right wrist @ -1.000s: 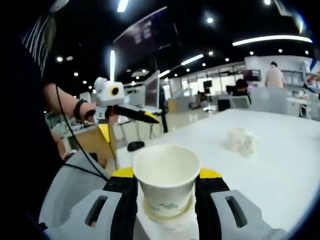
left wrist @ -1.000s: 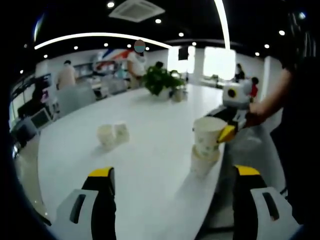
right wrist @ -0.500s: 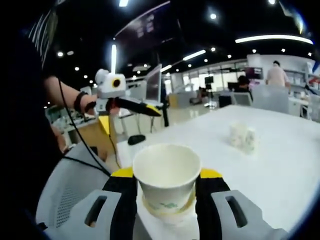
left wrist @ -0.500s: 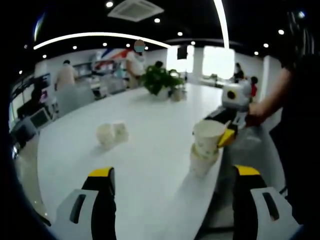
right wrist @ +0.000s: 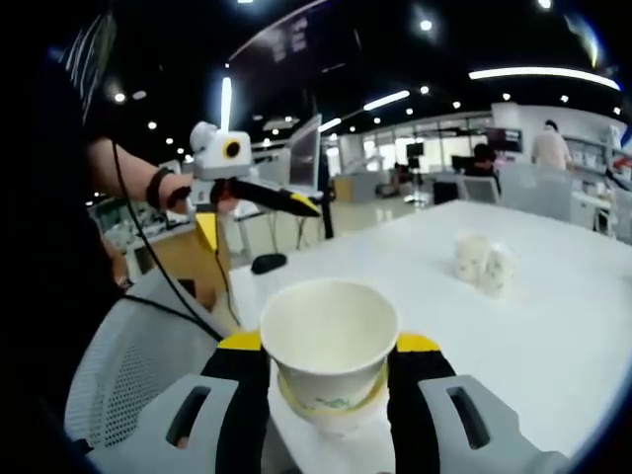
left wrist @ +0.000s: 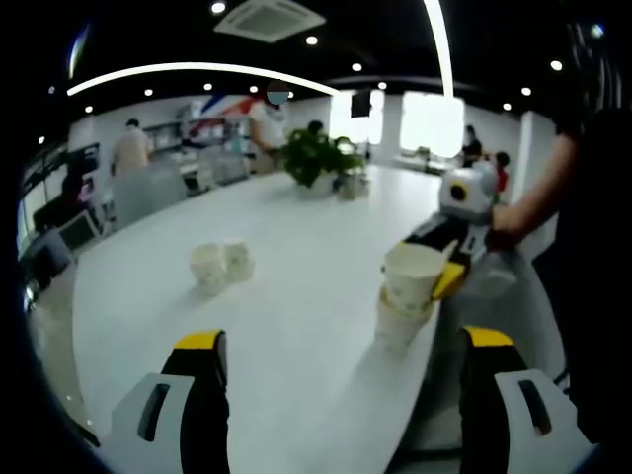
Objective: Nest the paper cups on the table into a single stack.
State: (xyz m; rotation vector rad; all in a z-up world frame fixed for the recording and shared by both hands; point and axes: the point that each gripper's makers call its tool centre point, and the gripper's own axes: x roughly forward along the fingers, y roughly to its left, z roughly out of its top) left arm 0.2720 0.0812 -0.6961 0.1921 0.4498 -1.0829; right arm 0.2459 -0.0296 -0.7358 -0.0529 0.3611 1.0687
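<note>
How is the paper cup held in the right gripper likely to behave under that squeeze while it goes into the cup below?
The paper cup is thin-walled and empty, so probably light and easily dented by the right gripper. Its open rim looks round, suggesting a gentle grip. Seated partly in the lower cup, the pair stands tall near the table edge, so a sideways nudge might tip it.

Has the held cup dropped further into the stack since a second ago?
Yes. The held cup sits lower on the stack, judged against the table edge.
</note>
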